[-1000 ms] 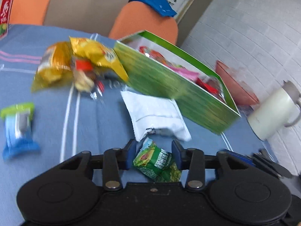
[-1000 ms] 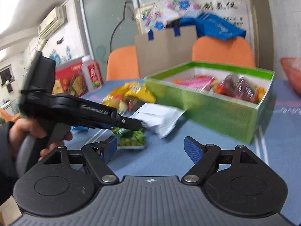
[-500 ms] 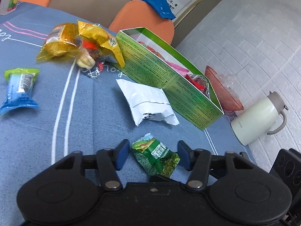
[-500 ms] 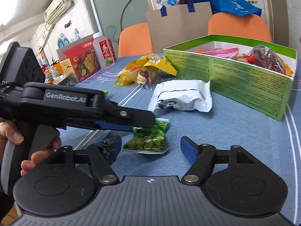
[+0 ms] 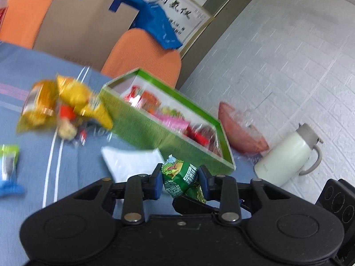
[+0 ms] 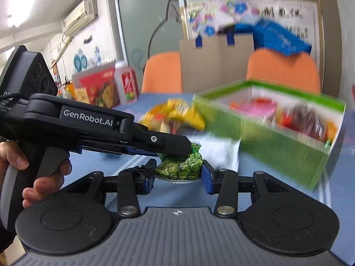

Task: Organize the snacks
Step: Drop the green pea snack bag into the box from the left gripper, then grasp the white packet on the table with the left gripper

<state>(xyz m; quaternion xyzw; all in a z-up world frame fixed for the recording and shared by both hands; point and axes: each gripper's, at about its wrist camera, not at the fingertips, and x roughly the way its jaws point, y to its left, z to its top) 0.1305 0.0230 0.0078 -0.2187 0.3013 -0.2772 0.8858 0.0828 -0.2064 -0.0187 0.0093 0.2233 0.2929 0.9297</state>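
Both grippers had their jaws closing in on one small green pea packet (image 5: 180, 178), and the packet sat between both pairs of blue pads. On the left gripper (image 5: 180, 180) the pads pressed on the two sides of the packet and held it up off the blue tablecloth (image 5: 66, 161). On the right gripper (image 6: 178, 174) the jaws had just been closing too, with the same packet between them, and the pads looked as if they touched its edges, but I cannot tell for sure that they squeezed it. A hand (image 6: 33, 173) held the handle of the left gripper. The green box (image 5: 155, 130) stood open just behind the packet, with red and pink snacks inside it. A white packet (image 5: 133, 161) lay flat on the cloth between the pea packet and the box. Yellow snack bags (image 5: 64, 104) lay in a heap beside the near corner of the box. A blue and green packet (image 5: 8, 168) lay well apart from the box, out at the edge of the left view. A cream jug (image 5: 286, 157) and a red bowl (image 5: 241, 133) stood past the far end of the box. Two orange chairs (image 5: 144, 55) stood behind the box.
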